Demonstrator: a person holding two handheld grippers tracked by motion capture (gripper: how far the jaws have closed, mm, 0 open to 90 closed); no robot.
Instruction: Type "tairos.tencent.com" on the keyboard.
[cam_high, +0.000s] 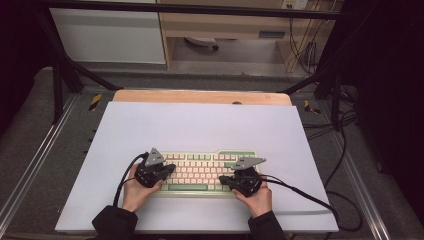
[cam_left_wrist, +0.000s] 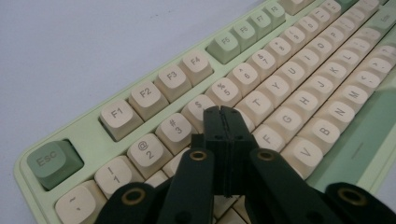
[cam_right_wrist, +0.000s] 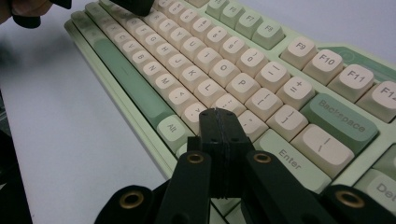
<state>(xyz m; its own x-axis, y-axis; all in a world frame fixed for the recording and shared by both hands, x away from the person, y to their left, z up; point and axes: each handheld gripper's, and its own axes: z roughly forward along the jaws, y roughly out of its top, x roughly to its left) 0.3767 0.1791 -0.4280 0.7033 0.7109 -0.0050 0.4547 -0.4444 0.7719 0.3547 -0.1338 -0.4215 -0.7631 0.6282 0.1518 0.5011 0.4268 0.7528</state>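
Hovering over the mint-and-cream keyboard (cam_high: 207, 171), which lies on the white tabletop (cam_high: 200, 125) near its front edge, the left tool (cam_left_wrist: 221, 111) and right tool (cam_right_wrist: 218, 113) have their jaws pressed together, gripping nothing. Judged risk: a blunt paired tip may straddle neighbouring keycaps and press two, or shove the board askew.

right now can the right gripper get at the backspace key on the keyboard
Probably yes. The right gripper hangs shut over the keyboard's right end, and the Backspace key lies just ahead and to the side in its own view, with nothing standing on the keys between them.
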